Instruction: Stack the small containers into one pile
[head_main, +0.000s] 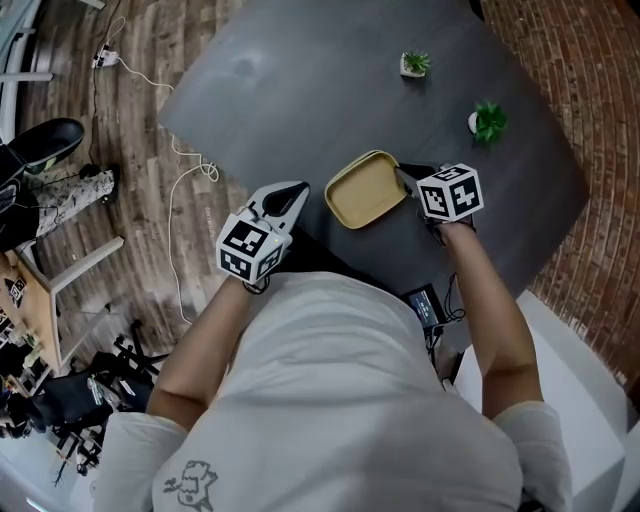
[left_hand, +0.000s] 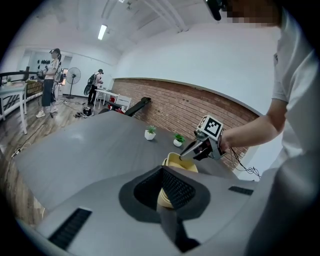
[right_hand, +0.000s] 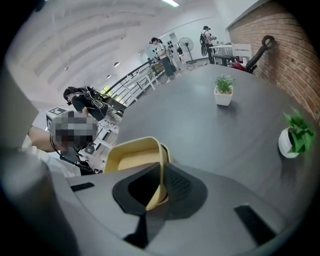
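1. L side: left gripper (head_main: 300, 190) sits at approx. 8 o'clock of the yellow container (head_main: 365, 192), just short of its rim. Jaws are a little apart and pinch nothing; the container only shows thru the gap.
2. Centre: the container is mid-table (head_main: 300, 90) and tilted. Its rim looks doubled in the right gripper view, so poss. two are nested already; can't be sure. Can't tell if the base touches the table.
3. R side: right gripper (head_main: 402, 178) is clamped on the container's wall at 3 o'clock, w/ one pad inside and one outside.
4. Potted plants (head_main: 414, 63) at 1–2 o'clock, well apart.
5. To do it well (my read): keep the R pinch firm, level the container before setting it down, and steady the 9 o'clock rim w/ L so nothing skids.
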